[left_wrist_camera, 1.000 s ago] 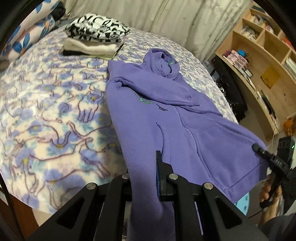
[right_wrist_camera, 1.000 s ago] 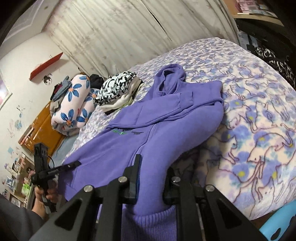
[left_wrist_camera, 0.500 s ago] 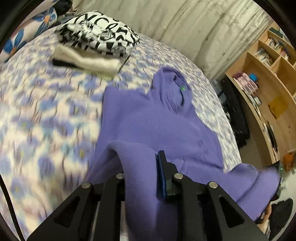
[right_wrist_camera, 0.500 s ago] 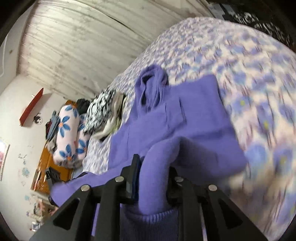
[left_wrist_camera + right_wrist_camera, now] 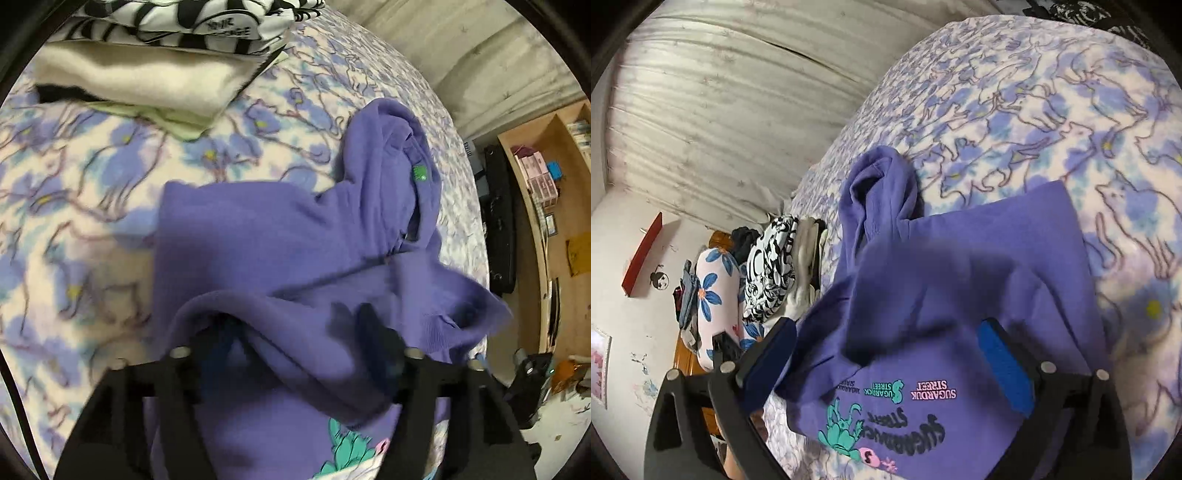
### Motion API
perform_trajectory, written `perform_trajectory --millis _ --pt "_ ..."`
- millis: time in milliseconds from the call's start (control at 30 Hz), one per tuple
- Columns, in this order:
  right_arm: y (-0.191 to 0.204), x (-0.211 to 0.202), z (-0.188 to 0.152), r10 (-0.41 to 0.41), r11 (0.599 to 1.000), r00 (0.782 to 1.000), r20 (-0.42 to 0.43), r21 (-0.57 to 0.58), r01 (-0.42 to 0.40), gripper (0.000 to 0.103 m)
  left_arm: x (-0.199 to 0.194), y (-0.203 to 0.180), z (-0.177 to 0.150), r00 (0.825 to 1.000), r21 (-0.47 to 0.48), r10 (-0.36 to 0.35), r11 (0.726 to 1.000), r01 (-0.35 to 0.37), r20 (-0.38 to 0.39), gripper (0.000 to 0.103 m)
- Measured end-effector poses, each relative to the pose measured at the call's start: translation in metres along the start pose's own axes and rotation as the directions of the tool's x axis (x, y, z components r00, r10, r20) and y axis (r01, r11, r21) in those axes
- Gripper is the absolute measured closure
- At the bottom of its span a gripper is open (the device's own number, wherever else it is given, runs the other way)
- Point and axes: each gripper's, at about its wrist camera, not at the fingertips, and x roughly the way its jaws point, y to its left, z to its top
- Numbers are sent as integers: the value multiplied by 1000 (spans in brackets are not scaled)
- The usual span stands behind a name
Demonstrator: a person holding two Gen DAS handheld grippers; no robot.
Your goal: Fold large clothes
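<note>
A purple hoodie [image 5: 258,236] lies on the bed, its lower half folded up over its upper half, hood [image 5: 399,147] at the far end. The printed back shows in the right wrist view [image 5: 960,295], with "Sugarduck Street" lettering [image 5: 908,417] near the camera. My left gripper [image 5: 295,339] is open, and the hem fold lies loose between its spread fingers. My right gripper [image 5: 886,354] is open too, its blue pads [image 5: 1004,369] wide apart over the folded cloth.
A stack of folded clothes [image 5: 155,48] with a black-and-white top piece sits on the floral blanket [image 5: 74,206] beyond the hoodie. Curtains [image 5: 720,92] hang behind the bed. Wooden shelves [image 5: 546,192] stand to the right. A flower-print pillow [image 5: 716,291] lies at the left.
Both grippers carried the hoodie's hem up toward the hood, folding it in half, then opened and let the cloth go.
</note>
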Motion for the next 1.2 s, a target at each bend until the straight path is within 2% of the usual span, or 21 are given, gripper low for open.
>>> perform_trajectory --millis 100,200,300,467,600,633,767,833,867,967,1000,1100,1200 --pt "0 9 1 -55 997 998 -8 -47 55 4 13 -8 8 999 21 45 999 -44 -22 29" --pt "3 16 0 -126 986 992 -2 -114 125 4 14 -20 12 997 94 73 993 -69 -37 29" --pt "2 23 0 -169 973 986 -1 -157 167 4 -3 -33 16 999 145 19 989 -15 -26 29" --pt "-3 36 0 -178 971 984 -15 -167 173 4 -25 -44 20 998 177 -64 982 67 -19 28" --pt "-5 44 -3 -166 974 986 -29 -163 160 4 -39 -48 20 984 187 -179 966 177 -3 7" --pt "-5 45 -4 -167 973 985 -31 -166 160 4 -41 -49 20 983 198 -183 964 178 9 1" --pt "0 46 -5 -184 964 983 -26 -198 175 4 -42 -59 16 993 287 -77 957 49 89 1" --pt "3 44 -5 -194 956 981 -7 -226 188 4 -37 -61 13 990 329 7 943 -53 139 1" --pt "3 42 -4 -199 953 980 1 -234 194 4 -35 -61 13 988 345 29 935 -80 151 1" --pt "4 40 1 -221 940 975 28 -261 221 4 -16 -61 11 976 435 125 880 -191 176 1" --pt "3 40 4 -231 935 972 38 -269 232 4 -6 -59 12 967 458 172 856 -240 185 1" --pt "-1 41 12 -269 914 960 71 -295 278 4 15 -47 14 953 479 242 824 -301 182 1" --pt "-3 40 20 -306 889 944 120 -320 329 4 35 -35 22 948 464 272 827 -318 165 4"
